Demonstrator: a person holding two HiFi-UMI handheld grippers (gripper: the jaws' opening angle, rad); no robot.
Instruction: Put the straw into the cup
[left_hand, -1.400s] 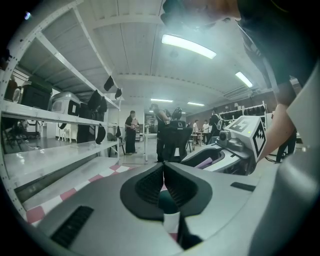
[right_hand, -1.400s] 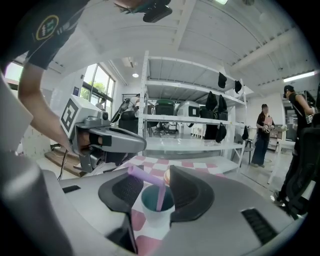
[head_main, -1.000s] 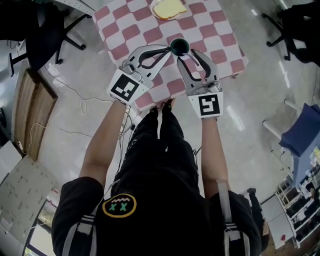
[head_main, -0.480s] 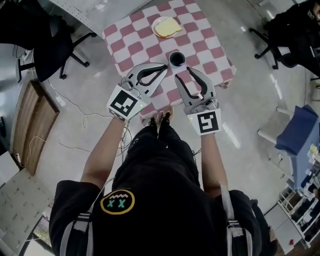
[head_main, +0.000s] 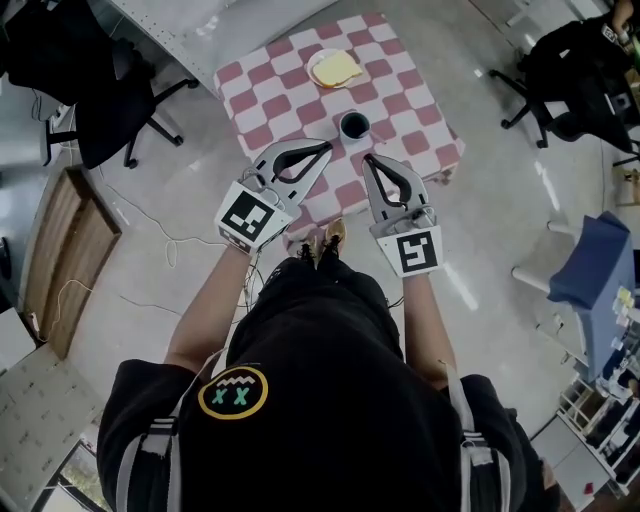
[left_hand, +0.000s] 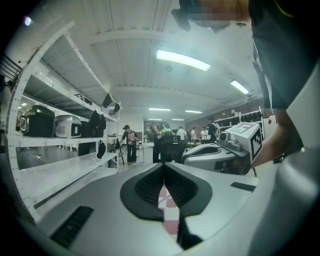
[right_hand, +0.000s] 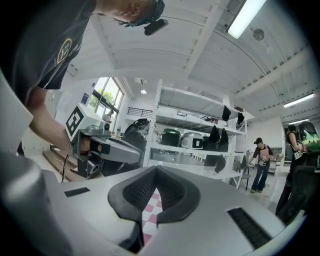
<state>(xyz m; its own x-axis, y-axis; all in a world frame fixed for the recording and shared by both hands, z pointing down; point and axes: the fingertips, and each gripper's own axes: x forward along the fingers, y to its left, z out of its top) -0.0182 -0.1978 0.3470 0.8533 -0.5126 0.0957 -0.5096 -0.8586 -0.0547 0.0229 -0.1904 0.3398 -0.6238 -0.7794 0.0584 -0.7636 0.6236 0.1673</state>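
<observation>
Checkered counter (head_main: 400, 100) lies below; the cup (head_main: 354, 125) stands ahead, between my left gripper (head_main: 326, 148) and right gripper (head_main: 369, 160). Right jaws have just closed on nothing; left jaws are closed too, empty.

A checkered table (head_main: 290, 90) bears a dark cup (head_main: 354, 125) and a plate (head_main: 334, 68).

I'm working in a big open lab hall; round the checkered table (head_main: 300, 85) there's polished grey floor (head_main: 500, 230) and rolling office chairs (head_main: 85, 95). Beyond the table stand white racks (right_hand: 156, 120) of rice cookers (right_hand: 190, 141) under ceiling strip lights (right_hand: 245, 17); people (right_hand: 260, 162) stand further off.
</observation>
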